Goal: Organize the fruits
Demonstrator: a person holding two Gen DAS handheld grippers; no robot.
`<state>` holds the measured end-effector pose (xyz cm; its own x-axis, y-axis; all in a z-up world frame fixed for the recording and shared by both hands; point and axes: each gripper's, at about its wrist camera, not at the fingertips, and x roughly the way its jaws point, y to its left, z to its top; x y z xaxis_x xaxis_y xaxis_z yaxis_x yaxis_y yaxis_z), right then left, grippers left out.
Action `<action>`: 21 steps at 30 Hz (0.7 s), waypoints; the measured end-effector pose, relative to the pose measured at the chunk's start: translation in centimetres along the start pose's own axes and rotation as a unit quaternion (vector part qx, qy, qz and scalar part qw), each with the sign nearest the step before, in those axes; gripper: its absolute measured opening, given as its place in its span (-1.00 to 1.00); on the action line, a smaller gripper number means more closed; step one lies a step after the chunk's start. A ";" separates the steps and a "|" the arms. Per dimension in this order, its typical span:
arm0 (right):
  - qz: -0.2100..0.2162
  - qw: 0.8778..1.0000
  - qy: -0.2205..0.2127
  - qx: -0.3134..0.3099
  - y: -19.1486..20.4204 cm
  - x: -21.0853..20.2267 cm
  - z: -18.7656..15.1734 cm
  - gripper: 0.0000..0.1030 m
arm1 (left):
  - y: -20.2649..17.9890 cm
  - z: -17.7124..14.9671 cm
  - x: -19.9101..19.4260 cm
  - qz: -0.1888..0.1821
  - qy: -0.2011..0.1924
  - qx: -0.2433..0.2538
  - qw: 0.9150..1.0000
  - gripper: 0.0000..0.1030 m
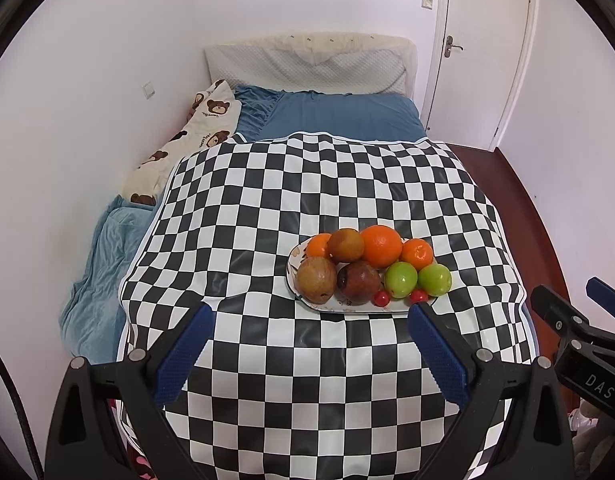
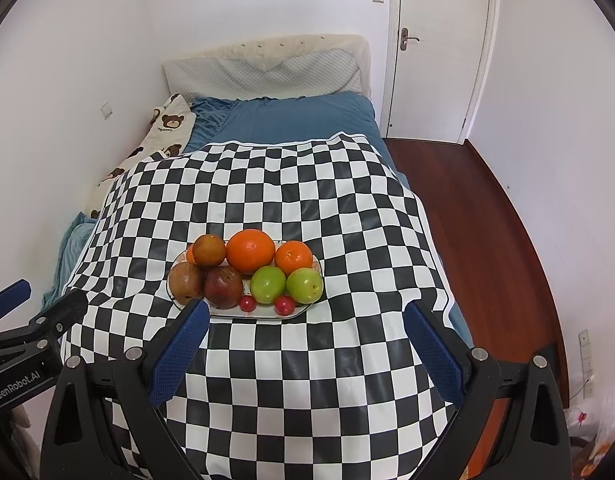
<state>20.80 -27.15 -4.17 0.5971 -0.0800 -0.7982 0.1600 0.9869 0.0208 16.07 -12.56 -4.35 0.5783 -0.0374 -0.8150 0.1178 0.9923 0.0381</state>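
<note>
both claws spread, empty: left claw (image 1: 309, 322), right claw (image 2: 307, 320). fruits (image 2: 251, 276) heaped on plate (image 2: 263, 313); round, likely roll; grip across middles.

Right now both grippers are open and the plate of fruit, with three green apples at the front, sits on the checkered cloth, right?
Nearly: the plate on the checkered cloth holds two green apples, not three, as the right wrist view shows. Both grippers are open.
</note>
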 end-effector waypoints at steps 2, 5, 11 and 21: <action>0.000 1.000 0.000 -0.002 0.0 0.1 0.0 0.94 | 0.0 0.0 0.0 0.001 0.000 0.001 1.000 0.94; 0.000 1.000 -0.001 -0.001 0.1 0.1 0.0 0.94 | -0.1 -0.1 0.0 0.000 -0.001 -0.001 1.000 0.94; -0.001 1.000 -0.002 0.000 0.1 0.1 -0.1 0.94 | 0.0 0.0 -0.1 0.000 0.000 0.000 1.000 0.94; -0.001 1.000 -0.001 0.001 0.0 -0.2 -0.2 0.94 | 0.1 0.0 -0.4 0.000 0.000 -0.001 1.000 0.94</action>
<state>20.50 -27.09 -4.13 0.5979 -0.0829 -0.7973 0.1633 0.9864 0.0198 15.82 -12.47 -4.04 0.5789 -0.0374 -0.8146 0.1167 0.9925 0.0373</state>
